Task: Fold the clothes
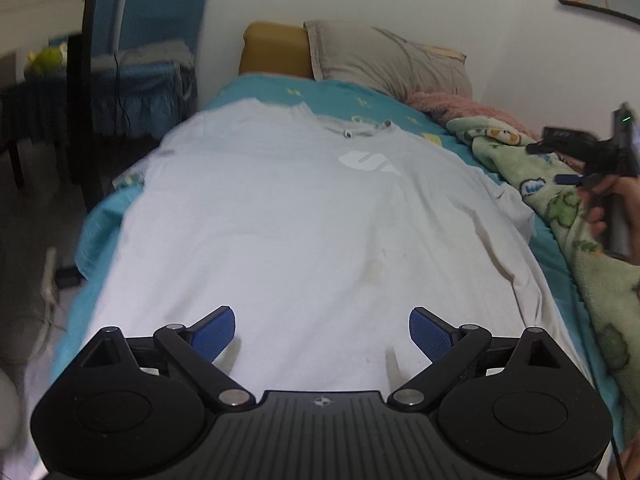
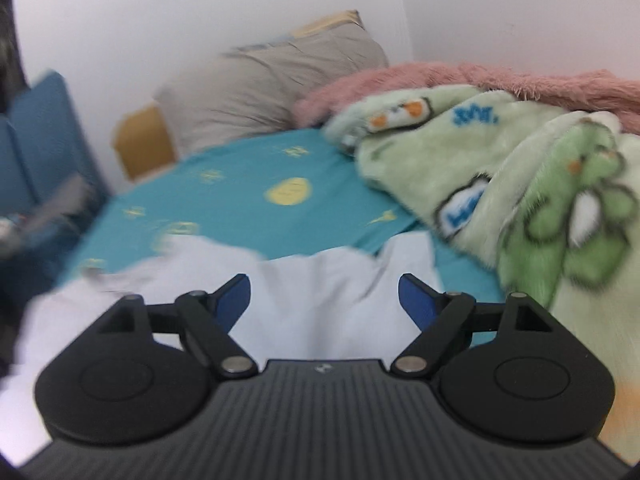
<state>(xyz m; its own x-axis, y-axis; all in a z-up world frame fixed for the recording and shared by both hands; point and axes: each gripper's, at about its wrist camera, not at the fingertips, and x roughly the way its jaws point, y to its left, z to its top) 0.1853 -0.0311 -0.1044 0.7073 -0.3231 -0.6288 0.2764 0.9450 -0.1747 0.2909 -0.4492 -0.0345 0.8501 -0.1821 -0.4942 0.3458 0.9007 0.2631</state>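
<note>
Right at the bottom of your left wrist view, your left gripper hangs over the hem end of the white T-shirt, its blue fingers spread wide and gripping nothing. The shirt lies flat, front up, along the teal bed sheet, collar at the far end, a white logo on its chest. Along its right side runs the green cartoon blanket, and above that blanket you can see your right gripper, held in your hand.

From your right wrist camera, blurred, that gripper's fingers are released too, wide apart, with a rumpled edge of the shirt below them and bare sheet beyond. Further off, a pink fuzzy blanket lies behind the green one, and a grey pillow leans against the wall beside a mustard cushion.
</note>
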